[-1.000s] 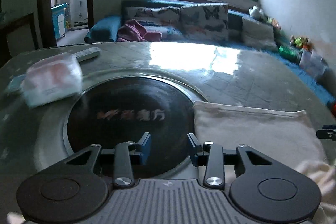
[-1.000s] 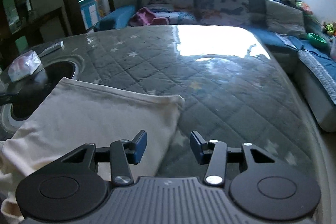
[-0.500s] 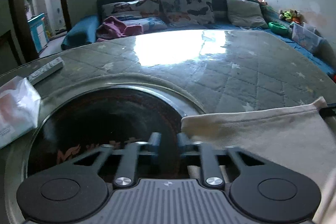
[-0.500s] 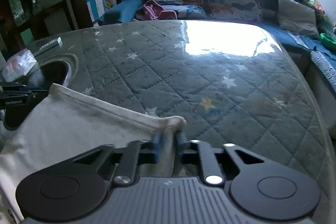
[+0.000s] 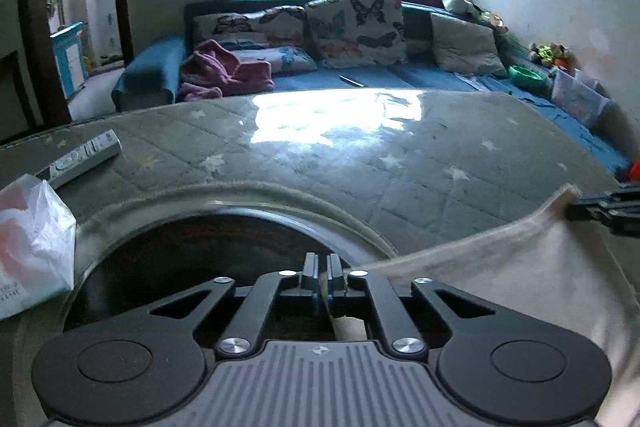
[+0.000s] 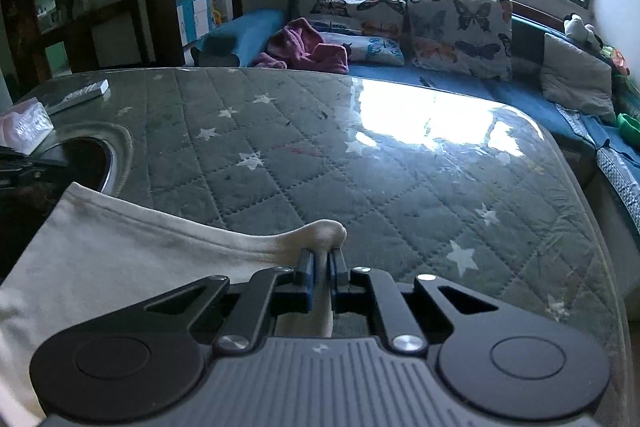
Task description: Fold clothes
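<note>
Item, far left: white crinkled plastic packet (image 5: 30,247), lying on the surface (image 5: 420,163) (a grey quilted, star-printed cover under a glossy sheet).

Item: slim grey remote control (image 5: 86,157), just beyond the packet.

Item: round black inset panel (image 5: 208,247) ringed in grey, sunk in the surface.

Item: left tongs (image 5: 323,269), shut on the near-left corner of the cream cotton garment (image 5: 520,267); the cloth runs in between the blue pads.

Item: the cream garment itself, spread across the near surface with its hemmed edge stretched between the two grips and raised a little off the cover.

Item: right tongs (image 6: 322,263), closed on the garment's opposite corner, which bunches into a rounded knob just past the tips.

Step in hand, as judged: both corners of one edge are pinched and lifted, a fold being carried.

Next move, as judged: keep both grips firm and level and travel the held edge over the garment's body to meet the opposite edge, squarely, before letting go.
</note>
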The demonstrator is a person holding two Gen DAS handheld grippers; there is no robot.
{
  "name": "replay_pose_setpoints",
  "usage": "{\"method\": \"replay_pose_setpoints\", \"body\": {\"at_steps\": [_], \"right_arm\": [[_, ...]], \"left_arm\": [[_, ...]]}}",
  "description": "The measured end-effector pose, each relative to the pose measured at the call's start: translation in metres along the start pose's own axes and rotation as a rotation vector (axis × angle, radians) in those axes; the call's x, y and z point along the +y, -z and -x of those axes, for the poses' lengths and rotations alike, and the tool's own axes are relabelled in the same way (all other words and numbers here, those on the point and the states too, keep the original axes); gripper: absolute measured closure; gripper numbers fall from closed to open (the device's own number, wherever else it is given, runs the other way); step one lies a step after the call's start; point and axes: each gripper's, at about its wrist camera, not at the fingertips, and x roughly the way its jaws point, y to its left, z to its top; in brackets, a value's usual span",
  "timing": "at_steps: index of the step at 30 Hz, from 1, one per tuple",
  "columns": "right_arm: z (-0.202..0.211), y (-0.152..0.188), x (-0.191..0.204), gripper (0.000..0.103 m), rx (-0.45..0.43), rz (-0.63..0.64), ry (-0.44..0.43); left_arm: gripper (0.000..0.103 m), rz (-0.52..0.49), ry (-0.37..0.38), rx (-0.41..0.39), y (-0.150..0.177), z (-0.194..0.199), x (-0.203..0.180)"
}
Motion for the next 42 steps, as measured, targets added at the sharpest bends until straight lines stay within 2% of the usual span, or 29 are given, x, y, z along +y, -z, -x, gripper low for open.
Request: {"method": "replay_pose_setpoints", "body": {"at_steps": [2, 3, 4, 6, 8, 10, 13, 15, 18, 19, 21, 23, 30, 34, 40, 42], "right_arm": [[-0.005, 0.001, -0.001, 0.096, 0.006, -0.001, 0.0], [-0.006, 0.002, -0.001, 0.096, 0.007, -0.003, 0.001], [-0.007, 0.002, -0.001, 0.096, 0.008, -0.006, 0.002], [-0.009, 0.003, -0.002, 0.096, 0.01, -0.012, 0.002], [-0.009, 0.004, -0.002, 0.096, 0.009, -0.01, 0.001], [-0.01, 0.003, -0.002, 0.096, 0.008, -0.002, 0.002], [-0.012, 0.001, -0.003, 0.096, 0.0, 0.0, 0.014], [-0.015, -0.001, -0.006, 0.095, 0.0, -0.006, 0.017], [-0.014, -0.002, -0.009, 0.091, -0.007, -0.01, 0.034], [-0.011, -0.002, -0.01, 0.09, -0.01, -0.011, 0.04], [0.004, -0.001, -0.008, 0.088, -0.023, -0.004, 0.031], [0.024, 0.001, 0.0, 0.088, -0.038, 0.033, 0.012], [0.097, 0.028, 0.054, 0.088, -0.031, 0.161, -0.17], [0.122, 0.058, 0.091, 0.088, 0.028, 0.219, -0.294], [0.14, 0.088, 0.115, 0.087, 0.084, 0.247, -0.35], [0.145, 0.095, 0.119, 0.087, 0.08, 0.256, -0.341]], "left_arm": [[0.084, -0.022, -0.002, 0.02, 0.005, 0.0, -0.004], [0.072, -0.028, -0.013, 0.032, 0.008, -0.004, -0.006], [0.069, -0.033, -0.024, 0.043, 0.01, -0.007, -0.007], [0.071, -0.033, -0.024, 0.044, 0.013, -0.015, -0.012], [0.086, -0.051, -0.019, 0.025, 0.012, -0.017, -0.015], [0.096, -0.083, -0.023, 0.008, 0.01, -0.019, -0.019], [0.098, -0.147, -0.067, -0.029, 0.002, -0.025, -0.025], [0.098, -0.154, -0.103, -0.048, -0.005, -0.033, -0.027], [0.097, -0.145, -0.109, -0.016, -0.01, -0.044, -0.03], [0.093, -0.158, -0.114, -0.021, -0.01, -0.044, -0.033], [0.093, -0.174, -0.106, -0.033, -0.009, -0.038, -0.038], [0.093, -0.179, -0.081, -0.044, -0.01, -0.03, -0.045], [0.093, -0.211, 0.069, -0.034, -0.001, -0.007, -0.078], [0.093, -0.188, 0.151, -0.021, 0.012, 0.011, -0.089], [0.093, -0.239, 0.307, -0.054, 0.045, 0.078, -0.104], [0.093, -0.262, 0.346, -0.047, 0.058, 0.095, -0.108]]}}
